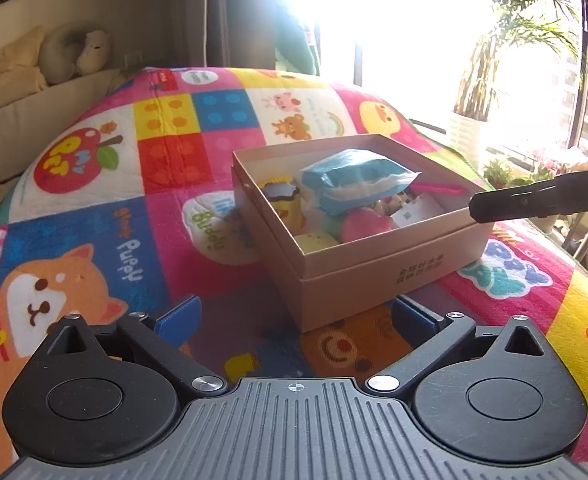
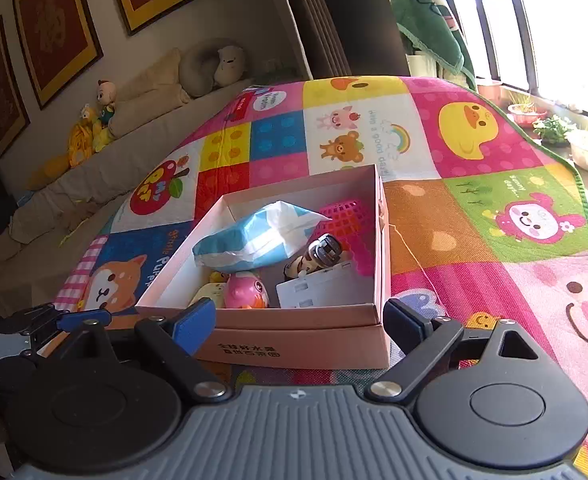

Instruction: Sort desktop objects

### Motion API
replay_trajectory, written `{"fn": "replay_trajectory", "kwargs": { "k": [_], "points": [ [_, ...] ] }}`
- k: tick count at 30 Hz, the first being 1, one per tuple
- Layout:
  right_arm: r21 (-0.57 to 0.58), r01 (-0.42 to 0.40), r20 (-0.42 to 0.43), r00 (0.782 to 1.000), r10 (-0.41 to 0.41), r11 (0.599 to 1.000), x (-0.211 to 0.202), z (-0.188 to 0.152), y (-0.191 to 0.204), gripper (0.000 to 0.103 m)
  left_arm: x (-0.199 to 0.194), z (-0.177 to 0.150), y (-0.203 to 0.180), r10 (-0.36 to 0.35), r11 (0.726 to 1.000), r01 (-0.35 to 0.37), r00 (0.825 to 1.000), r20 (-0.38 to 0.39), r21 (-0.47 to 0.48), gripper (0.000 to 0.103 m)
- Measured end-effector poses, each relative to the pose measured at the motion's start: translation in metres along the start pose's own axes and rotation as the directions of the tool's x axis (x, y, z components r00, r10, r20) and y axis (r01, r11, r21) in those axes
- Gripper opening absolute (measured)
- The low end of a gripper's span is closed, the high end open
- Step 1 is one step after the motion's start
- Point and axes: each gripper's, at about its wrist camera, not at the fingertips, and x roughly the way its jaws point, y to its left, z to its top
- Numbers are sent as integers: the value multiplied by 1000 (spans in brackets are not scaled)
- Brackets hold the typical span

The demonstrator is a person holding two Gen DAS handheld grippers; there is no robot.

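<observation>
A pink cardboard box (image 1: 374, 258) (image 2: 306, 320) stands on a colourful cartoon play mat (image 1: 94, 216) (image 2: 474, 248). In it lie a blue-and-white tissue pack (image 1: 350, 180) (image 2: 254, 240), a pink round toy (image 2: 246, 290), a pink mesh basket (image 2: 348, 220), a white card (image 2: 326, 288) and small yellow toys (image 1: 314, 240). My left gripper (image 1: 298, 320) is open and empty, just in front of the box's near corner. My right gripper (image 2: 300, 324) is open and empty, its fingers either side of the box's near wall. Part of the right gripper shows at the right edge of the left wrist view (image 1: 534, 200).
A beige sofa (image 2: 94, 184) with cushions and plush toys runs along the wall at the left. Framed pictures (image 2: 54, 28) hang above it. Potted plants (image 1: 494, 80) and a bright window stand beyond the mat's right edge.
</observation>
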Motion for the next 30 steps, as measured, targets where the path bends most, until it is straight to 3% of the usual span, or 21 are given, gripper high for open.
{"fn": "replay_trajectory", "kwargs": {
  "k": [2,5,7,13,17,24,30],
  "points": [
    [-11,12,0,1000,-12,1000,-1,-7,5,92,-3,-7,2,69,997,-69,998,-7,14,103],
    [-23,131,24,991,-131,991,-4,-25,16,103,-12,-22,11,167,986,-166,986,18,-14,103],
    [-38,175,7,985,-175,984,-3,-39,24,103,-12,-27,19,196,979,-196,980,-18,-47,103],
    [-220,205,-74,971,-226,954,27,-62,74,103,2,-37,33,217,959,-230,972,-95,-166,103],
    [-249,212,-149,956,-253,945,51,-64,86,103,7,-40,39,214,948,-235,970,-117,-213,103],
    [-219,245,-74,961,-267,944,60,-63,81,103,8,-40,35,223,948,-243,968,-119,-203,103],
    [-215,244,-74,961,-265,945,61,-63,80,103,7,-41,35,223,948,-244,967,-120,-203,103]
  ]
}}
